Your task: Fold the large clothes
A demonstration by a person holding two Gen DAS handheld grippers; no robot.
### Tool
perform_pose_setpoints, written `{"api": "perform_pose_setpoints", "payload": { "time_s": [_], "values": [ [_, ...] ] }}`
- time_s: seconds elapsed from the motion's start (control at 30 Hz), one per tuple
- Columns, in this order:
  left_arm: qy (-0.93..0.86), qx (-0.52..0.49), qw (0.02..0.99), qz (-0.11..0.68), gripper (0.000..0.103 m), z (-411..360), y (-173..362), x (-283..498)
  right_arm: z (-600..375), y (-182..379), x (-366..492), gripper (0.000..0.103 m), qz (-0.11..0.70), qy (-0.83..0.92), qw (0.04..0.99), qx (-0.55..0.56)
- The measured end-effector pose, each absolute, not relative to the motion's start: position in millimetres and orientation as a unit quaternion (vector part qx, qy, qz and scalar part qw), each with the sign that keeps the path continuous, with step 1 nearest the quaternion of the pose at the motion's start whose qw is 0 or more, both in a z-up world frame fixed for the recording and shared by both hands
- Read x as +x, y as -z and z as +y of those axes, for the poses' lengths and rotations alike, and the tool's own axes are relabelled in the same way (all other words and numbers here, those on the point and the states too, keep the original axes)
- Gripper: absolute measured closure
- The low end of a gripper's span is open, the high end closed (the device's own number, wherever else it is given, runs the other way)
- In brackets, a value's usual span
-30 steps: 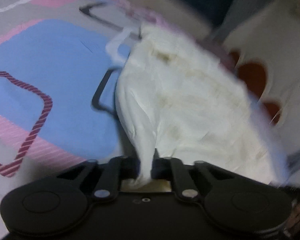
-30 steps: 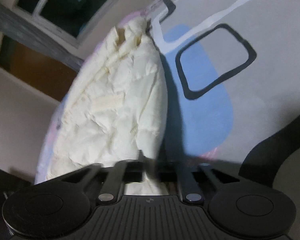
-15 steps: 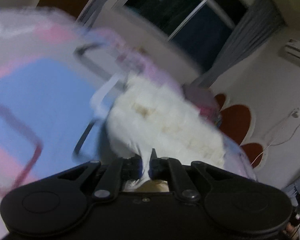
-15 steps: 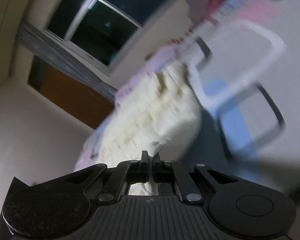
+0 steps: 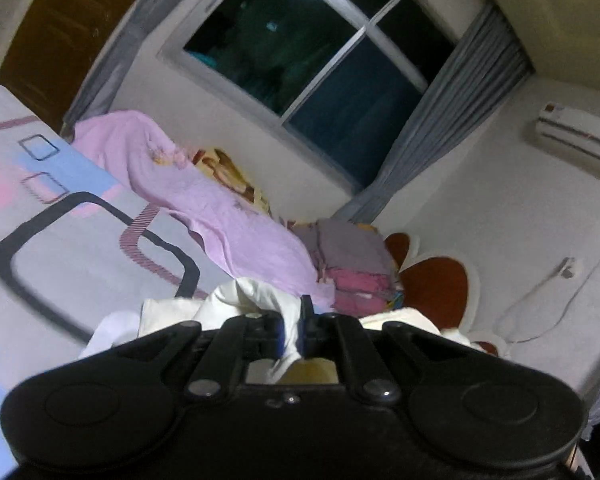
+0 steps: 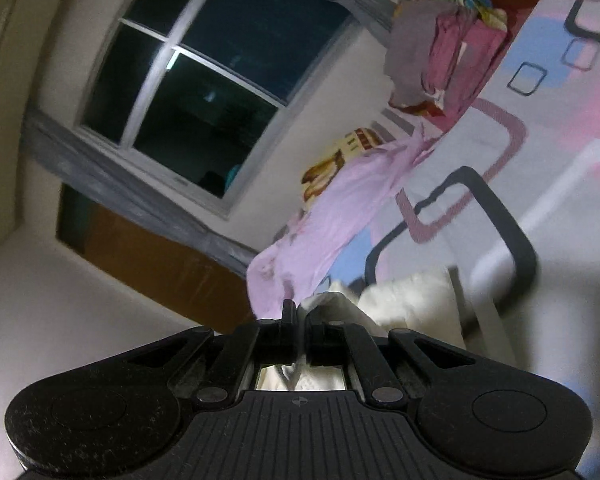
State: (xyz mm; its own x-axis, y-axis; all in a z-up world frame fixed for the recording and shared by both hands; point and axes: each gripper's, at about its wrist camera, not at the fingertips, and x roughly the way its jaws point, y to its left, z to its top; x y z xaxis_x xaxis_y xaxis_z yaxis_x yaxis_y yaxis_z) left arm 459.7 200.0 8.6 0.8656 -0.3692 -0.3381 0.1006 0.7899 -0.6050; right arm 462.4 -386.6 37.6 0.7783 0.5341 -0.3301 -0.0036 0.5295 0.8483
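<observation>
Your left gripper (image 5: pixel 298 330) is pinched tight on a fold of the white garment (image 5: pixel 256 304), and your right gripper (image 6: pixel 300 332) is clamped just as narrowly on another bit of the same cloth (image 6: pixel 412 300). The garment hangs bunched right at the fingertips, above the patterned bed (image 5: pixel 80 240), with most of it hidden below both cameras. That is your main risk: you cannot see how the loose part falls, so it may crumple or double under itself when you lay it down, and the fold will come out crooked. Each grip looks like a thin pinch of fabric near an edge; a quick swing could pull the cloth out of one gripper and leave it dangling from the other. Watch the purple sheet (image 5: pixel 204 196) and the pile of clothes (image 5: pixel 356 264) near the far side of the bed. If you carry the garment that way, it could land on them or drag them along.
</observation>
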Motion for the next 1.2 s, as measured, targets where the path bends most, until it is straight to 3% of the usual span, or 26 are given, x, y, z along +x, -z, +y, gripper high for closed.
{"api": "perform_pose_setpoints", "payload": {
  "time_s": [0.27,0.37,0.4,0.43,0.47,0.5,0.57,0.63,0.67,0.7,0.73,0.8,0.87,0.9,0.93,1.0,1.17,1.2],
  "values": [
    [0.111,-0.287,0.903,0.301,0.095,203.7,61.1,588.3,-379.0,56.9,589.0,0.101,0.354,-0.107,0.784,0.498],
    [0.093,-0.315,0.891,0.313,0.076,219.1,82.3,615.3,-386.9,87.7,608.5,0.100,0.348,-0.091,0.775,0.519],
    [0.083,-0.342,0.885,0.304,0.054,230.8,87.9,618.6,-389.2,91.8,610.8,0.098,0.348,-0.088,0.777,0.517],
    [0.069,-0.358,0.886,0.286,0.022,241.3,87.8,617.2,-391.5,94.5,612.7,0.092,0.355,-0.077,0.781,0.509],
    [0.051,-0.361,0.893,0.263,0.017,250.1,84.1,611.9,-392.5,92.2,610.8,0.065,0.355,-0.066,0.791,0.493],
    [0.046,-0.359,0.899,0.247,0.018,257.8,79.5,606.3,-394.3,84.8,604.3,0.029,0.338,-0.049,0.812,0.473],
    [0.052,-0.347,0.903,0.248,0.018,266.9,71.5,598.9,-403.9,73.3,590.0,0.009,0.290,-0.042,0.831,0.474],
    [0.073,-0.304,0.915,0.253,0.026,260.8,61.3,592.5,-405.5,62.7,586.3,0.010,0.288,-0.056,0.844,0.449],
    [0.084,-0.283,0.920,0.259,0.028,253.7,57.8,591.9,-396.4,53.5,585.0,0.022,0.291,-0.069,0.863,0.407],
    [0.100,-0.263,0.923,0.261,0.032,241.9,53.5,589.4,-381.4,45.3,585.6,0.042,0.303,-0.082,0.879,0.359],
    [0.121,-0.239,0.926,0.266,0.038,225.0,51.1,589.2,-359.5,37.3,589.0,0.046,0.319,-0.104,0.891,0.305],
    [0.137,-0.177,0.932,0.285,0.047,187.7,51.1,591.8,-311.4,31.8,589.5,0.046,0.345,-0.141,0.909,0.186],
    [0.117,-0.143,0.940,0.286,0.049,167.5,56.7,592.8,-277.0,31.1,587.1,0.045,0.340,-0.113,0.931,0.061],
    [0.106,-0.150,0.941,0.285,0.048,168.7,60.5,596.4,-274.3,30.9,585.8,0.034,0.325,-0.090,0.941,0.035],
    [0.090,-0.161,0.942,0.279,0.036,176.8,62.7,597.8,-281.0,31.5,585.8,0.026,0.319,-0.086,0.943,0.048],
    [0.063,-0.169,0.946,0.268,0.012,193.4,61.6,606.1,-296.4,39.5,593.5,0.023,0.333,-0.080,0.935,0.086],
    [0.110,-0.217,0.912,0.331,0.018,222.3,76.8,647.1,-321.7,70.3,624.8,0.023,0.395,-0.109,0.895,0.176],
    [0.109,-0.223,0.904,0.347,0.026,226.0,80.7,653.1,-320.8,72.8,630.4,0.032,0.403,-0.117,0.888,0.191]
  ]
}}
